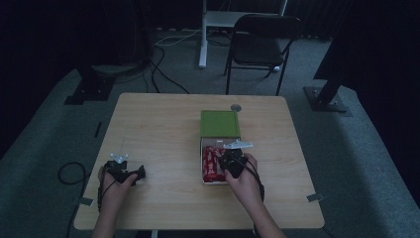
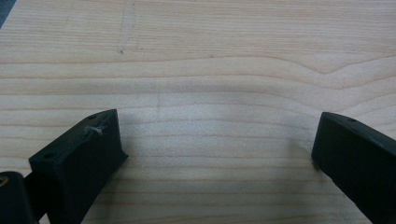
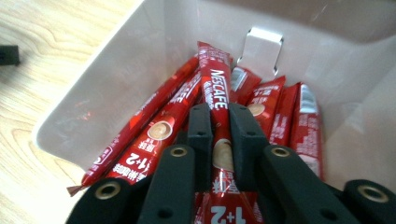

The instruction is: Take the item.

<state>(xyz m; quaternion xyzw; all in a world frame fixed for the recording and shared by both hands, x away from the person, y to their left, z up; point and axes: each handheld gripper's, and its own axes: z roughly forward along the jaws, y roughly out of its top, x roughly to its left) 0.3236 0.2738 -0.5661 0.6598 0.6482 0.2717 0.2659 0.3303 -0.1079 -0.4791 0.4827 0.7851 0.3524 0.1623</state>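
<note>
Black jaws of the right claw [image 3: 219, 135] stand close together and pinch one red coffee stick [image 3: 215, 88] between their pads. That stick runs lengthways up between the jaws, its printed end pointing toward the far wall of the white box [image 3: 93, 88] and lying on top of the other sticks. More red sticks [image 3: 285, 116] lie side by side under and beside it, most of them lengthways in the box, one slanting along the left wall. A white tab [image 3: 261, 49] is set in the far wall.

From the high view, the right claw [image 1: 233, 162] hangs over the open box [image 1: 202, 148], which sits right of the counter's middle, with a green lid [image 1: 220, 123] touching its far end. A small round grey disc [image 1: 236, 106] lies just beyond the lid.

Well apart, near the counter's [image 1: 163, 129] left front corner, the left claw [image 1: 130, 173] rests in the person's hand. Its jaws are spread wide over bare wood [image 2: 210, 93], with nothing between them.
</note>
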